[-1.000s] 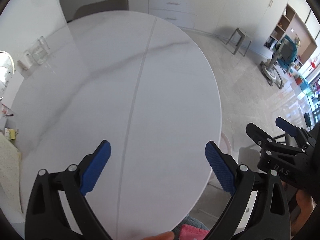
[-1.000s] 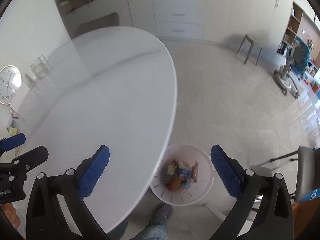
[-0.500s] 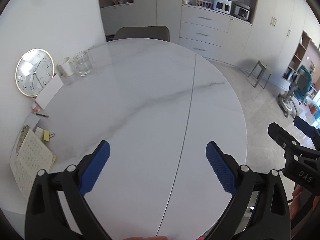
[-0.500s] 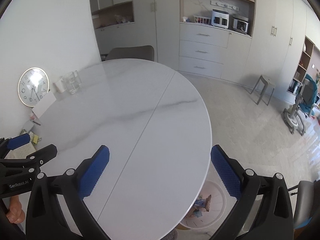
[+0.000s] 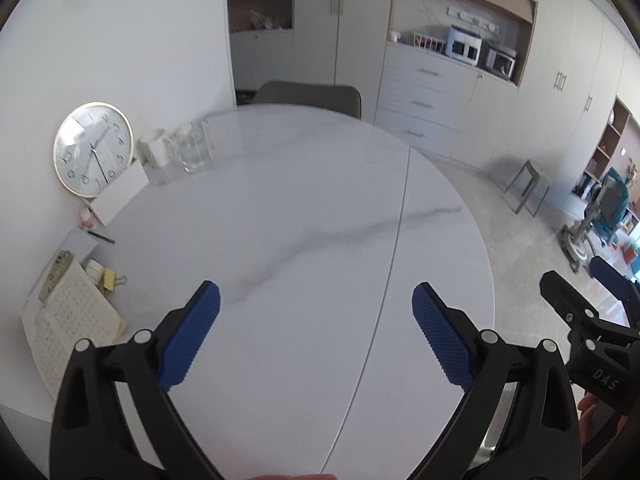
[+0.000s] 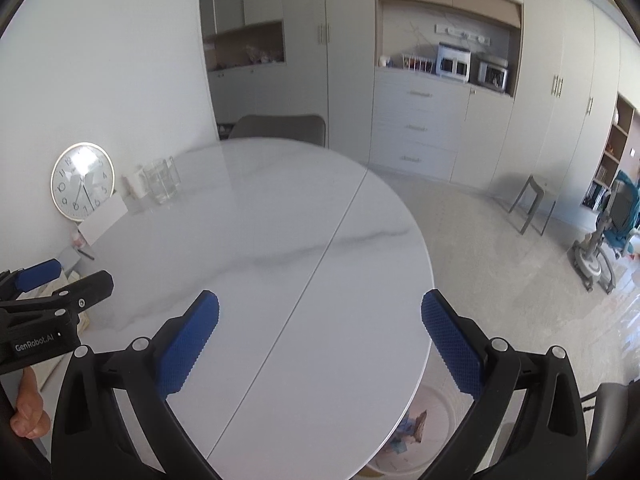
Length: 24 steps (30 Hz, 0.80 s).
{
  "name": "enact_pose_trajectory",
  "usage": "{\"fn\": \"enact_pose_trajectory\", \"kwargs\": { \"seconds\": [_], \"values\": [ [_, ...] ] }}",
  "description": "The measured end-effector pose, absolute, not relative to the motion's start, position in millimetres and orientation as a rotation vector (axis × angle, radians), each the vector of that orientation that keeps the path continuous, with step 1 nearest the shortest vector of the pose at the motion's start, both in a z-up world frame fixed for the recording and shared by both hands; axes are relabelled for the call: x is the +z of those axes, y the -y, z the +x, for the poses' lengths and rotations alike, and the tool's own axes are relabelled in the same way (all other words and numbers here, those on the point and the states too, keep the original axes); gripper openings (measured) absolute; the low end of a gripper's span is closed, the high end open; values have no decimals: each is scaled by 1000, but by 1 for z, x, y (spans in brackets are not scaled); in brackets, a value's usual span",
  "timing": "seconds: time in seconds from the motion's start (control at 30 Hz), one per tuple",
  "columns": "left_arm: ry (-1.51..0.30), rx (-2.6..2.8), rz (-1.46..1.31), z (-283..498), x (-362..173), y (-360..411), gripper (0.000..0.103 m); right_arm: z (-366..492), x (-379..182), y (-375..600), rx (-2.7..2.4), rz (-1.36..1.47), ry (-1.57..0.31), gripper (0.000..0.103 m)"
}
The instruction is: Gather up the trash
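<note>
- The left gripper [image 5: 316, 334], black-framed with 2 blue ribbed finger pads [image 5: 192, 340], is hanging spread wide with nothing between its fingers, above the near part of the round white marble-pattern table [image 5: 304, 220].
- The right gripper [image 6: 320, 344], of the same build, is also standing released and empty, its left pad over the tabletop and its right pad past the table's right edge.
- In the right wrist view, the left gripper is showing at the left edge with part of a hand [image 6: 28, 416] below it.
- The trash, a few coloured wrappers [image 6: 412, 430], is lying inside the round white plastic basket [image 6: 440, 404] on the floor, which is peeking out from under the table's near right edge; most of it is hidden by the tabletop.
- A thin seam is running across the tabletop from the far side to the near side.
- At the table's far left, a clear glass cup [image 5: 196, 146] is standing just beside a white mug [image 5: 154, 152], near a round gold-rimmed wall clock [image 5: 93, 148] leaning on the wall.
- An open notebook with handwriting [image 5: 70, 328] is lying at the left edge, with a yellow binder clip [image 5: 110, 280] just beside it.
- A grey chair back [image 5: 308, 96] is showing beyond the table's far edge.
</note>
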<state>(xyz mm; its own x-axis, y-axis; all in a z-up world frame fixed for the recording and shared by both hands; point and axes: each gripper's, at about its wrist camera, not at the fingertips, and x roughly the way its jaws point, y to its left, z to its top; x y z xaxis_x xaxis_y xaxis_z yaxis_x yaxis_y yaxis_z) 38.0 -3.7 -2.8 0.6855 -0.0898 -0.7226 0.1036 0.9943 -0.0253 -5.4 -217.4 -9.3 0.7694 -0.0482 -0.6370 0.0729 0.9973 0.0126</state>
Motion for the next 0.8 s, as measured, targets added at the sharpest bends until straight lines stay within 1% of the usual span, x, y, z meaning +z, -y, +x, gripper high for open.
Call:
{"fn": "enact_pose_trajectory", "kwargs": {
  "seconds": [0.13, 0.2, 0.27, 0.8],
  "values": [
    [-729, -66, 37, 29, 19, 2, 93, -14, 16, 218, -60, 27, -615, 101],
    [-697, -45, 47, 25, 27, -1, 96, -17, 23, 217, -57, 21, -592, 101],
    [-681, -32, 62, 21, 31, -1, 96, -19, 27, 217, -50, 19, -579, 101],
    [-711, 4, 51, 18, 24, -7, 96, -24, 22, 206, -20, -1, -587, 101]
  ]
}}
